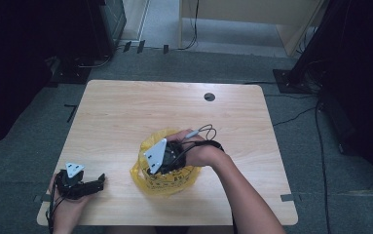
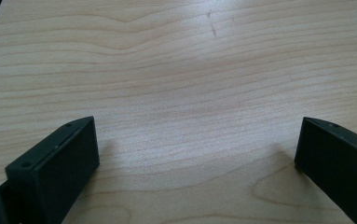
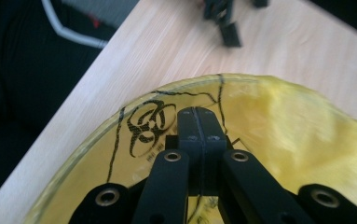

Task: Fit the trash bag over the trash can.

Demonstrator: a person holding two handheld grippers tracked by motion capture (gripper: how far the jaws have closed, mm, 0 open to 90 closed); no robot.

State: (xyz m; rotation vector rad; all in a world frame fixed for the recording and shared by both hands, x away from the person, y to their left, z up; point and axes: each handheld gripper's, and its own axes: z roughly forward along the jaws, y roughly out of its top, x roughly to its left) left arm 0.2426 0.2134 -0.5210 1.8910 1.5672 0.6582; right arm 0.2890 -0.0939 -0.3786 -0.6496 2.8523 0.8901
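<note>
You've got a pale wooden table (image 1: 125,112) under you, mostly bare, with a small round cable hole (image 1: 209,96) near its far edge, well apart from where you're working. Around the table there's grey carpet, dark equipment stands at both sides and loose cables on the floor, none of it near your hands. The yellow bag (image 1: 167,178) sits on the table toward your side, roughly in the middle, crumpled, with black printing on it; in the right gripper view you can read a black biohazard mark (image 3: 149,125) on the plastic, just to the left of the jaws. Nothing lies between the bag and your left hand except bare wood. Your right gripper (image 1: 160,161) is over the bag, grey plate on top, your hand wrapped around it and its cable (image 1: 201,131) looping off behind. Its jaws are pressed together, tip to tip, with no gap; they lie right over the yellow plastic, but you can't tell from here whether any film is pinched between them. Your left gripper (image 1: 98,181) rests at the near left corner of the table, well apart from the bag, pointing to the right. Its jaws stand wide apart, low over the wood, with only bare tabletop between them, holding nothing.
</note>
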